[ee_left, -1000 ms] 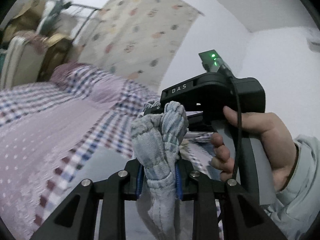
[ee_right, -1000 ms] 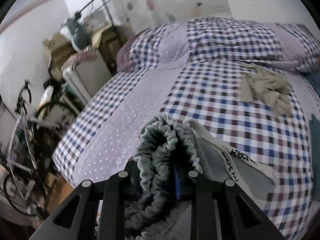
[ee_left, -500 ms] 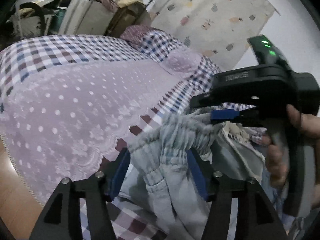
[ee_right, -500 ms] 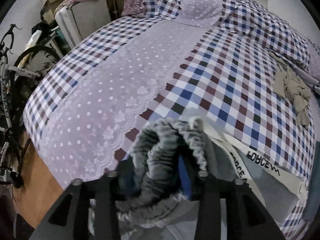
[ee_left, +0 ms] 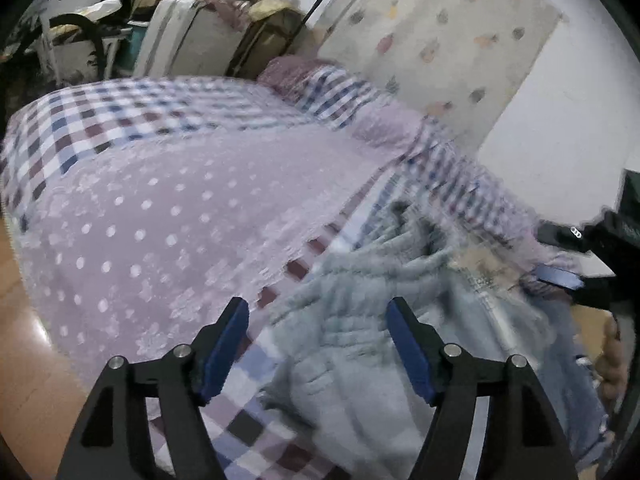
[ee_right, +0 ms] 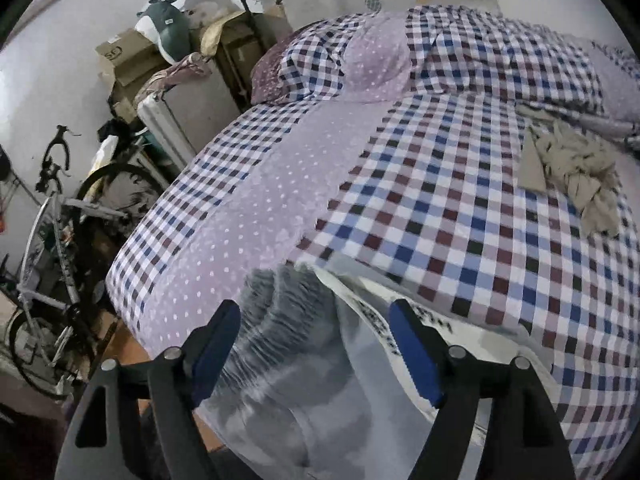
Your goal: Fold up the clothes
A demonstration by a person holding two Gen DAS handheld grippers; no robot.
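— What is seen of the room?
— Cluttered surroundings are seen round a bed (ee_right: 440, 208) spread with a checked cover crossed by a lilac dotted band. A bicycle (ee_right: 52, 248) is propped against the wall beyond the bed's left side, and cardboard boxes (ee_right: 128, 60) with a plush toy (ee_right: 166, 26) are stacked past the head corner. A pineapple-print curtain (ee_left: 452, 40) is hung behind the pillows.

— Where are the clothes?
— A grey garment (ee_right: 296, 360) with a gathered elastic waistband is laid at the near edge of the bed, its lower part draped over that edge; a white printed strip is seen along its right side. A crumpled beige garment (ee_right: 572, 164) is left well apart, near the bed's far right side.

— How is each hand-held gripper set?
— The left hand-held gripper (ee_left: 318, 344) is held with its blue pads spread wide; its jaws have just been opening, and the grey cloth lies between them, released, though the view is blurred. The right hand-held gripper (ee_right: 316, 348) is likewise spread apart, its jaws just opened, the waistband lying between the pads without being pressed. Part of a hand (ee_left: 610, 364) is glimpsed at the left view's right margin.
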